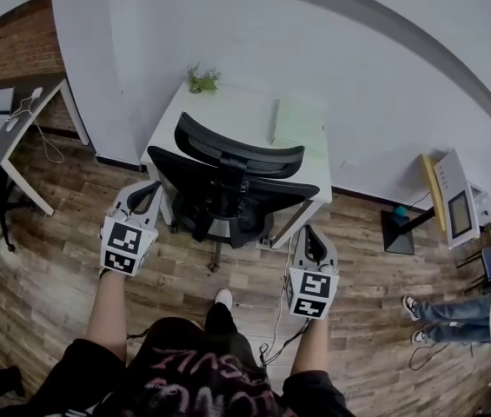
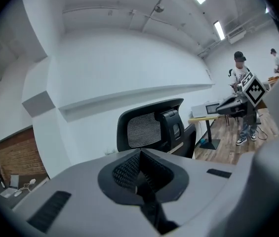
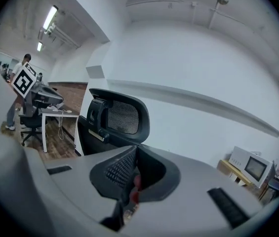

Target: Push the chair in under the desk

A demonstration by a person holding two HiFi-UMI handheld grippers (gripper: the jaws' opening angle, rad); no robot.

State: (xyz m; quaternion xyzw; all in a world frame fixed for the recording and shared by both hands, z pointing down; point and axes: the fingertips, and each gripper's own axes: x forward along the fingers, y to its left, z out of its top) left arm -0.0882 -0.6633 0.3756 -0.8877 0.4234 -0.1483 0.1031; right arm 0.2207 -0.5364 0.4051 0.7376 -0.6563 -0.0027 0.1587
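A black mesh office chair (image 1: 228, 176) stands in front of a white desk (image 1: 236, 102) that is set against the wall, its back toward me. My left gripper (image 1: 151, 189) is shut and empty beside the left edge of the chair's backrest; I cannot tell whether it touches. My right gripper (image 1: 308, 235) is shut and empty too, a little behind the chair's right side and apart from it. In the left gripper view the closed left gripper (image 2: 141, 181) points toward the chair's headrest (image 2: 149, 127). In the right gripper view the closed right gripper (image 3: 132, 174) faces the headrest (image 3: 122, 115).
A small plant (image 1: 202, 79) and a pale green pad (image 1: 299, 120) lie on the white desk. A grey desk (image 1: 10, 120) with a dark chair stands far left. At the right are a screen on a stand (image 1: 454, 202) and a person's legs (image 1: 454, 311). A cable (image 1: 275, 320) runs over the wood floor.
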